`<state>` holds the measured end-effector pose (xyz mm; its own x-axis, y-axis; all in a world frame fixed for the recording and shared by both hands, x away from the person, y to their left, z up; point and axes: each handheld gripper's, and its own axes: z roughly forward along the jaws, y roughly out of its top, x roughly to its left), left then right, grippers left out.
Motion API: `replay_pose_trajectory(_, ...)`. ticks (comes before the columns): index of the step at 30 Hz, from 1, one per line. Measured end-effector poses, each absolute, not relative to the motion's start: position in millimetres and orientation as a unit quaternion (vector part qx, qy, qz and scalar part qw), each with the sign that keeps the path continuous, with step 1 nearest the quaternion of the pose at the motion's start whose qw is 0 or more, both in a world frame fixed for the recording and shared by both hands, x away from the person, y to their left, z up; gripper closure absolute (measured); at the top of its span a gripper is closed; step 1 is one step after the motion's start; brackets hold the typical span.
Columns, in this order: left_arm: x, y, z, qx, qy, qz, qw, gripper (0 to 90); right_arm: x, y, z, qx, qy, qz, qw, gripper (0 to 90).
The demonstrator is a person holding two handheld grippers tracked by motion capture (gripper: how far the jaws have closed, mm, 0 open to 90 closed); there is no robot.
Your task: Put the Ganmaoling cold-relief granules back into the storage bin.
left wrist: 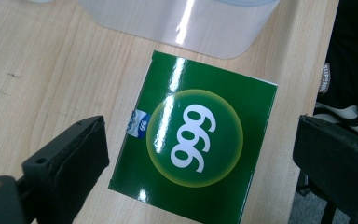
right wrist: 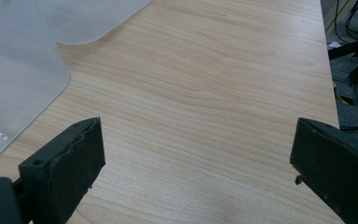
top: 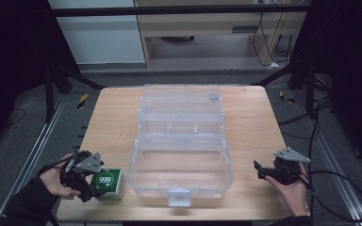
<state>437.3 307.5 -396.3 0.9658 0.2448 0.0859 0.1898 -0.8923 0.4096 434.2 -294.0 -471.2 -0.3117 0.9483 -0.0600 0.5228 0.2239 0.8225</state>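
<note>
We see the left hand-held gripper (left wrist: 200,154) poised over a green "999" box (left wrist: 193,140) on the bench (left wrist: 37,70), jaws apart, beside a clear plastic case (top: 179,141); the right hand-held gripper (right wrist: 196,158) is apart too.

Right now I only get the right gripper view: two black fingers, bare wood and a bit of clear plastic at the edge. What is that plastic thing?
Observer: It is a corner of a clear plastic box that stands mid-table with its lid swung open.
Operator: Is anything in it?
Observer: In the high view its front tub looks empty.
Operator: And what is the other hand doing?
Observer: The left gripper has its fingers wide apart, one on either side of a green carton marked 999. The carton lies on the table by the box's front left corner.
</note>
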Motion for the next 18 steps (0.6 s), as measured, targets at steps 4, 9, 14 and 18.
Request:
replay_pose_trajectory(4,438.7,305.7,-400.5,0.972,0.108,0.062,0.201,2.4,434.5,-293.6,-472.0,0.506,0.727,0.358,0.294,2.9)
replay_pose_trajectory(9,440.5,303.3,-405.7,0.973,0.101,0.056,0.198,2.4,434.9,-293.5,-472.7,0.505,0.729,0.356,0.294,2.7)
replay_pose_trajectory(14,443.8,301.3,-410.5,0.976,0.095,0.054,0.19,2.5,435.1,-292.9,-473.4,0.504,0.732,0.354,0.291,2.4)
replay_pose_trajectory(18,449.2,300.1,-414.8,0.977,0.091,0.051,0.187,2.6,435.3,-292.6,-473.8,0.503,0.734,0.352,0.29,2.3)
